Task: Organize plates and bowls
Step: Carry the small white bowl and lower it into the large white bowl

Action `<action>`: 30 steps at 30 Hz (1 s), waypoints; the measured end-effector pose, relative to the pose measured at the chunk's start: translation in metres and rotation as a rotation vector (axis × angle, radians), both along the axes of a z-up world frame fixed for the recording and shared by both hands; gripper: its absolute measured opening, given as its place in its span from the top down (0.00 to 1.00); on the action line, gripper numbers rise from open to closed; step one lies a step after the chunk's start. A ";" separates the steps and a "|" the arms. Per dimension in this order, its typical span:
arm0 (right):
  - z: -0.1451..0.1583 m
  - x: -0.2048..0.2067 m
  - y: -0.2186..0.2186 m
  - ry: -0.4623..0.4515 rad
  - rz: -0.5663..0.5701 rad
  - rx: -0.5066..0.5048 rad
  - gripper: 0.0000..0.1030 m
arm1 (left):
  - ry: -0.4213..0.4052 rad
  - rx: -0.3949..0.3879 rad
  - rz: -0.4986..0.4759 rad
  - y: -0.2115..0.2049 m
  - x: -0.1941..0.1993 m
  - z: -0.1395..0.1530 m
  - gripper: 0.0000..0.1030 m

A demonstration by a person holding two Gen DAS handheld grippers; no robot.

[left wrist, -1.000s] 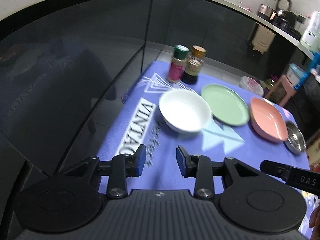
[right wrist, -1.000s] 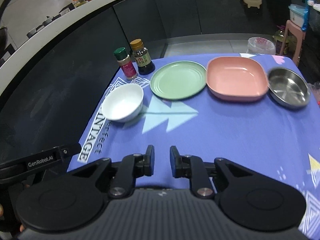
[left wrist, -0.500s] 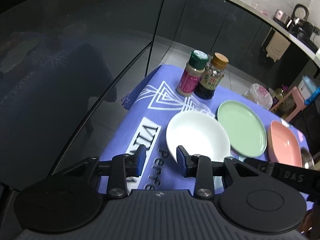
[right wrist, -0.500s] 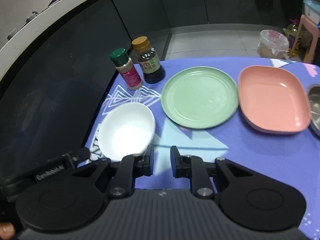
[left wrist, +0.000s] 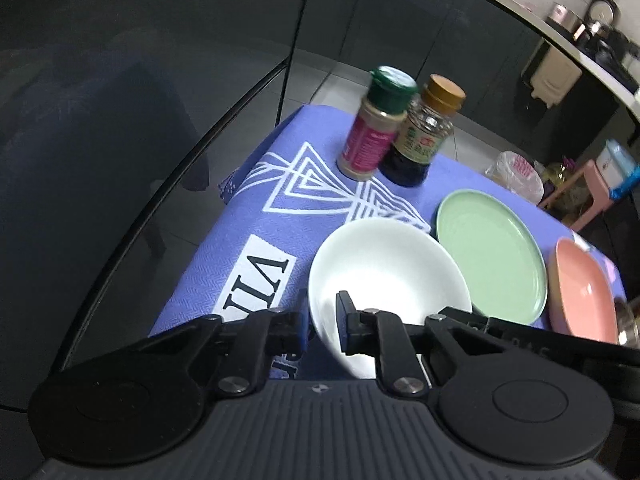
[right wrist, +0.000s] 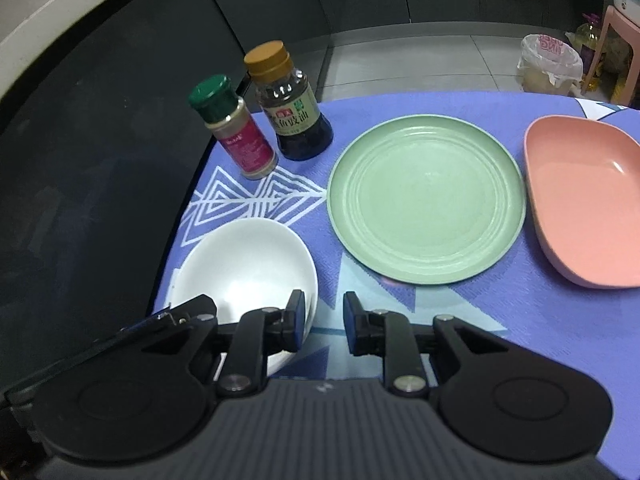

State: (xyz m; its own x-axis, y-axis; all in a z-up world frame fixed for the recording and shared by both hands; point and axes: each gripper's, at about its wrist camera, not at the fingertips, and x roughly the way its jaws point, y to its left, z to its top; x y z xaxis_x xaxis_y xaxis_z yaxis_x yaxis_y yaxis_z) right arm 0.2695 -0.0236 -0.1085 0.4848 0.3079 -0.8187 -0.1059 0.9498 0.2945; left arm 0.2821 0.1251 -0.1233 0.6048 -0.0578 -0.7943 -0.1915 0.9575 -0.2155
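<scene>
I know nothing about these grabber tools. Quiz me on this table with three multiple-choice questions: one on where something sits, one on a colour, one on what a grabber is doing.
1. What stands right beside the green-capped spice jar?
A. sauce bottle
B. pink dish
C. kettle

2. What colour is the round plate?
A. white
B. green
C. pink

3. How does the left gripper meet the white bowl?
A. far from it
B. fingers straddle its rim
C. resting inside, shut

Answers:
1 A: the sauce bottle touches the jar's side.
2 B: it is pale green; the pink dish is squarish.
3 B: one finger sits inside the rim, one outside, not yet closed.
</scene>
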 end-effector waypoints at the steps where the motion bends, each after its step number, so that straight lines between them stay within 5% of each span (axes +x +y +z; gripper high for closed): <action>1: 0.001 -0.003 0.002 -0.010 0.012 -0.012 1.00 | -0.004 0.015 -0.013 -0.003 -0.003 0.001 0.88; 16: 0.047 -0.085 -0.041 -0.102 -0.003 -0.011 1.00 | -0.084 0.005 -0.153 -0.042 -0.084 0.054 0.88; 30: 0.067 -0.195 -0.074 -0.173 -0.029 -0.012 1.00 | -0.109 0.004 -0.247 -0.075 -0.180 0.067 0.85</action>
